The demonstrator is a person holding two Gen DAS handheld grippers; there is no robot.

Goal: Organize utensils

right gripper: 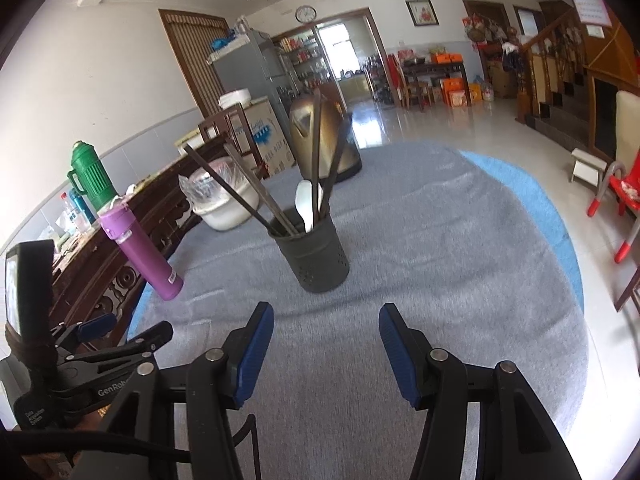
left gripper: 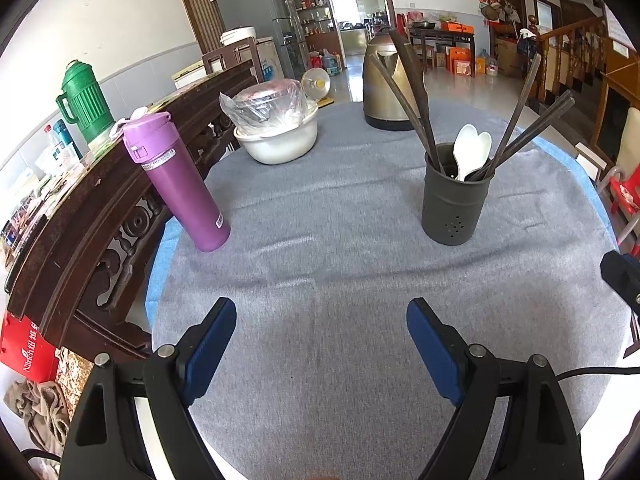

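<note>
A dark grey utensil holder (left gripper: pixel 456 204) stands upright on the grey tablecloth (left gripper: pixel 320 264), right of centre. It holds several dark chopsticks (left gripper: pixel 416 92) and two white spoons (left gripper: pixel 474 152). It also shows in the right wrist view (right gripper: pixel 314 256), with chopsticks (right gripper: pixel 240 192) and a white spoon (right gripper: pixel 305 204) in it. My left gripper (left gripper: pixel 322 320) is open and empty, near the table's front edge, well short of the holder. My right gripper (right gripper: pixel 326 328) is open and empty, just in front of the holder. The left gripper (right gripper: pixel 120 332) shows at the lower left of the right wrist view.
A purple flask (left gripper: pixel 176 184) stands at the table's left edge beside a dark carved wooden chair back (left gripper: pixel 92 216). A white basin with a plastic-wrapped pot (left gripper: pixel 276 128) and a bronze kettle (left gripper: pixel 390 84) stand at the back. A red chair (right gripper: pixel 624 196) stands right of the table.
</note>
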